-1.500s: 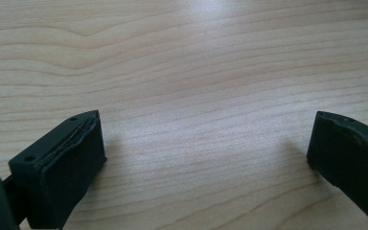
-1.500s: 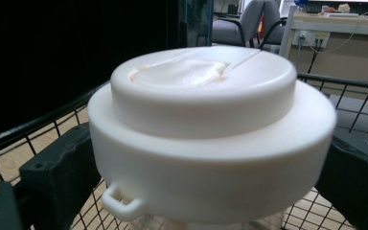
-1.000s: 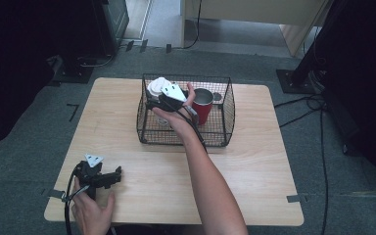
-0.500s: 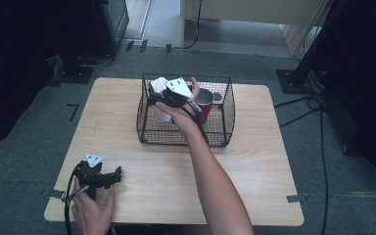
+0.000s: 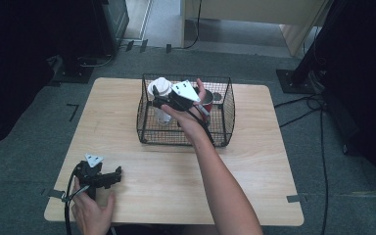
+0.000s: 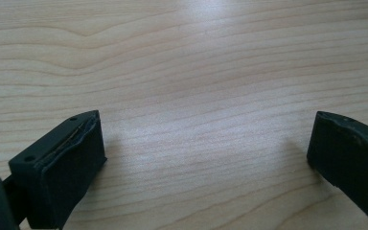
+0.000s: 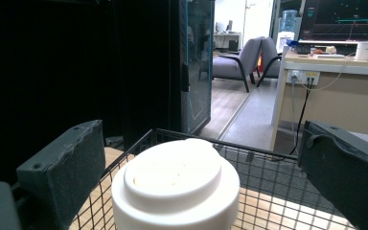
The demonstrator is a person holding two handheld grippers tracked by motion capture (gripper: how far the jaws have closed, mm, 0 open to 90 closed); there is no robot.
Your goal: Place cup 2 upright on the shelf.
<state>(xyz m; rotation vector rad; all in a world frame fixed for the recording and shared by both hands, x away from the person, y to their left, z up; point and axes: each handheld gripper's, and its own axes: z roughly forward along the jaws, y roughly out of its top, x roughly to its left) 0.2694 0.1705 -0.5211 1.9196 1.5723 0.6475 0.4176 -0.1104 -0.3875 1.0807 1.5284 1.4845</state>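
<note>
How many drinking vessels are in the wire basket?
2. A clear cup with a white lid stands in the left part of the black wire basket; a red mug sits right of it, partly hidden by the hand, which may hide more.

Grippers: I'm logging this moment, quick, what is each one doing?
Left gripper: open, nothing between its fingers, resting low at the wooden table.
Right gripper: open, fingers either side of the white-lidded cup in the wire basket, not gripping.

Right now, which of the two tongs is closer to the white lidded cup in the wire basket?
The right. The right tongs are at the white lidded cup in the wire basket, jaws spread either side of it. The left tongs rest open near the table's front edge, far from it.
</note>
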